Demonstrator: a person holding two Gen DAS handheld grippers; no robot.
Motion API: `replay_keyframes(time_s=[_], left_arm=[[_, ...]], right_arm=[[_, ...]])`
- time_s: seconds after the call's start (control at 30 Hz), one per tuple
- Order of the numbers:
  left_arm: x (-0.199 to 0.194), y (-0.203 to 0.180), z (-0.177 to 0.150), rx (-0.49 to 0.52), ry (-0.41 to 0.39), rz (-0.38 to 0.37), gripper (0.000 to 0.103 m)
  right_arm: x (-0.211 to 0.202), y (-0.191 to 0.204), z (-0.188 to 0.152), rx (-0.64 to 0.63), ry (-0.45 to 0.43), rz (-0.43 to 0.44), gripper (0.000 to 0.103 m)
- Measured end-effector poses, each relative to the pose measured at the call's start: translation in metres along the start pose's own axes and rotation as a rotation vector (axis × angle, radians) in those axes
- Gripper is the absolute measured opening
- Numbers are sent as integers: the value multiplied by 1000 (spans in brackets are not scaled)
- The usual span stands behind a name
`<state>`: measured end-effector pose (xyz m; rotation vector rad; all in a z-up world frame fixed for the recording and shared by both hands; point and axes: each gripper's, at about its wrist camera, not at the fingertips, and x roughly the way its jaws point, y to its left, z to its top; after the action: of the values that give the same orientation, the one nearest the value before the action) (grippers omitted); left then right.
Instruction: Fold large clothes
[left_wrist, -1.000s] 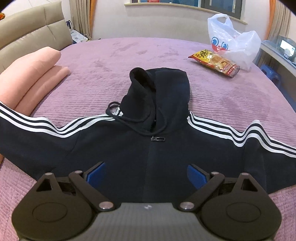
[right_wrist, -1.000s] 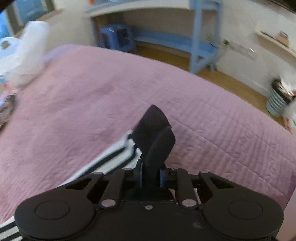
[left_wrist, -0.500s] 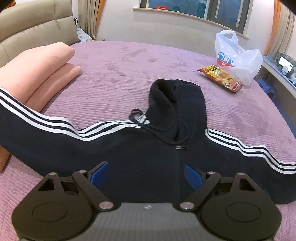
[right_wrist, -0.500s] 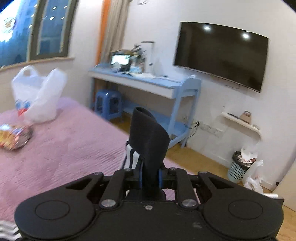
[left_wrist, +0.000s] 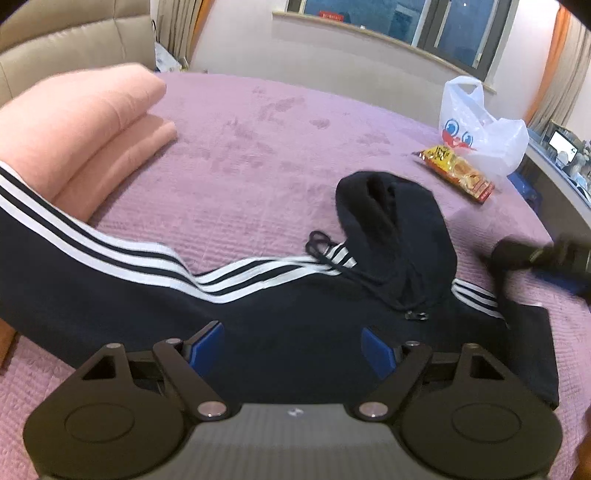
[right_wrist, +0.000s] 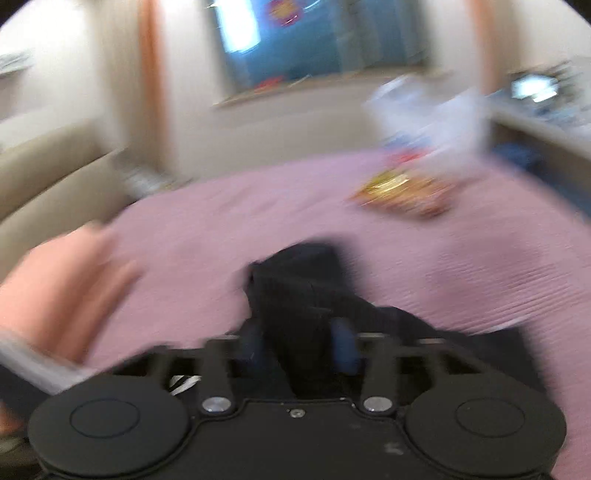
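A purple quilted bed (left_wrist: 258, 155) fills the room in front of me; on its far right sit a white plastic bag (left_wrist: 480, 129) with a cartoon face and, touching its near side, a yellow snack packet (left_wrist: 458, 173); at the left edge lies a folded pink blanket (left_wrist: 74, 125), soft and rounded, with a beige padded headboard (left_wrist: 74, 37) behind it; a dark window (left_wrist: 406, 18) runs along the far wall. Nothing lies on the stretch of bed between these things and the garment.

The black hoodie (left_wrist: 277, 325) lies spread flat across the near part of the bed, hood up toward the far side, zip pull at the chest, drawcord looped beside the collar; its one sleeve runs out left over the edge of the pink blanket, white stripes along it; the other sleeve is lifted at the right.

The left tool (left_wrist: 293, 345) hangs just over the hoodie's chest, jaws wide but closing, blue pads clear of the cloth, nothing between them. The right tool (right_wrist: 301, 341), badly blurred, has the black sleeve cuff (right_wrist: 299, 295) standing between its blue pads; its jaws are opening and the pads look apart from the cloth.

The fabric looks thick and matte; the bedcover is ribbed in fine lines.
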<state>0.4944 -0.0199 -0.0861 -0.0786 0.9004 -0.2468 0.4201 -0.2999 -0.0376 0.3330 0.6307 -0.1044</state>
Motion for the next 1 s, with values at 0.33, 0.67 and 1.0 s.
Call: replay_keyframes(time_s=[0.33, 0.67, 1.0], left_arm=[[77, 4, -18, -56, 135, -281, 82], [162, -55, -26, -133, 255, -284, 74], [142, -91, -15, -61, 110, -253, 12]], right_arm=[[18, -91, -57, -5, 288, -285, 56], [34, -151, -69, -46, 259, -431, 37], [62, -153, -83, -10, 340, -373, 22]])
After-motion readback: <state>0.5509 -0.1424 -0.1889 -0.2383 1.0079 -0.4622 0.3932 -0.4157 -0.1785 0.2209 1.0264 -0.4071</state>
